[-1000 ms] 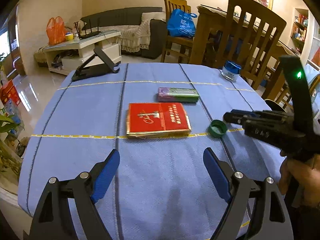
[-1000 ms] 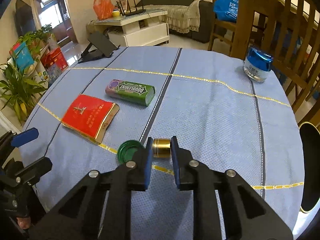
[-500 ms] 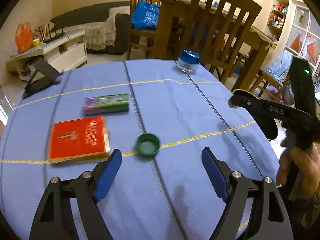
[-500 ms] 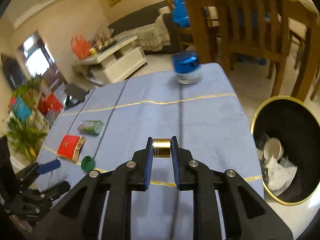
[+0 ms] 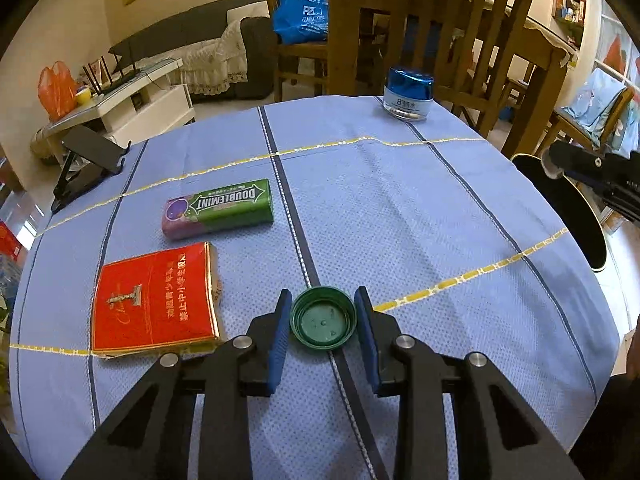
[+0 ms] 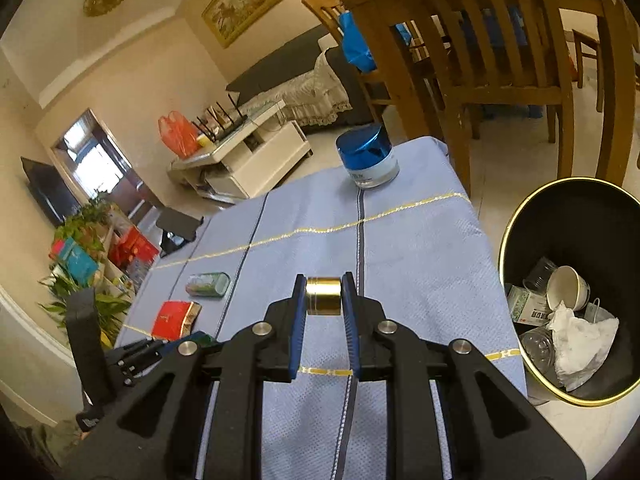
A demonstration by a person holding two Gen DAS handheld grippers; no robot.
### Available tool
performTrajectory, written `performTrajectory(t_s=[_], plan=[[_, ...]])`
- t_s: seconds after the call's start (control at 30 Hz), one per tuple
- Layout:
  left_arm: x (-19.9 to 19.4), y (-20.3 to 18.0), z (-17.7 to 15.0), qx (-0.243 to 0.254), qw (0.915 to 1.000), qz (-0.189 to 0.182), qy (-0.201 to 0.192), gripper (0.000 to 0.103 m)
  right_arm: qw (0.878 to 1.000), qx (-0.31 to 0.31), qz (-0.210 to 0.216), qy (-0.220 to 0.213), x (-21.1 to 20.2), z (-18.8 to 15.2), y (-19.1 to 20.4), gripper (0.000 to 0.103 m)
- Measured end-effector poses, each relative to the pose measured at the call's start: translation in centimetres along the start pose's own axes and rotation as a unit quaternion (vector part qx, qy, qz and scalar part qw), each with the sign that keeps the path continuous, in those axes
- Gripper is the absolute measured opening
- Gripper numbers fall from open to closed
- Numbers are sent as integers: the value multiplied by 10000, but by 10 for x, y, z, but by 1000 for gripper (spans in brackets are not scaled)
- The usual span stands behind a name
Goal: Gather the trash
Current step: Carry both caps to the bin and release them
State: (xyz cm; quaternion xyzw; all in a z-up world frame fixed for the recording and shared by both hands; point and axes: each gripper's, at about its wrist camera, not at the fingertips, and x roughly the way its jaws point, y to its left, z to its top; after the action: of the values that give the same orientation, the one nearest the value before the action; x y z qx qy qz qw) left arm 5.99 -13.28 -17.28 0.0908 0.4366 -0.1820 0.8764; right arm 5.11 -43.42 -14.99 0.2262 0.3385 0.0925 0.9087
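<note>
left gripper (image 5: 323, 322): we've got it low over the worktop (image 5: 400, 208), jaws closing in around the green bottle cap (image 5: 323, 323). The cap sits right between the two blue pads, open side up, flat on the blue cloth. There looks to be a thin gap on each side, so we wouldn't call it pinched.
green bottle cap: on the dark stripe of the cloth, just beside the red cigarette pack (image 5: 156, 304).
right gripper (image 6: 323, 296): jaws pinching a small gold cylinder (image 6: 323, 296) crosswise, held up off the cloth near the worktop's edge.
trash bin (image 6: 516, 216): black with a gold rim, on the floor right of the worktop. We can see a paper cup, crumpled tissue and clear plastic inside.
gum pack (image 5: 219, 209): green Doublemint, lying flat just beyond the red cigarette pack.
blue-lidded jar (image 5: 409, 94): upright at the far edge, well apart from both grippers.
phone stand (image 5: 90, 160): black, far left corner.
</note>
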Motion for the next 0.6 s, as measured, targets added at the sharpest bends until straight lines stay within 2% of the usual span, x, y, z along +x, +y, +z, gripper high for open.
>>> performTrajectory(t_s=[0.2, 0.37, 0.47, 0.6], plan=[[-15, 10, -3, -244, 9997, 0, -77, 29, 9998, 90, -77, -154, -7, 2, -3, 18], [-32, -7, 8, 8, 9988, 246, -413, 29, 9995, 174, -218, -148, -9, 2, -13, 18], [-33, -23, 13, 126, 9984, 306, -449, 29, 9991, 49, -403, -131, -9, -1, -12, 18], [-32, -46, 26, 261, 9983, 196, -486, 29, 9960, -294, -839, -53, -6, -4, -6, 18]])
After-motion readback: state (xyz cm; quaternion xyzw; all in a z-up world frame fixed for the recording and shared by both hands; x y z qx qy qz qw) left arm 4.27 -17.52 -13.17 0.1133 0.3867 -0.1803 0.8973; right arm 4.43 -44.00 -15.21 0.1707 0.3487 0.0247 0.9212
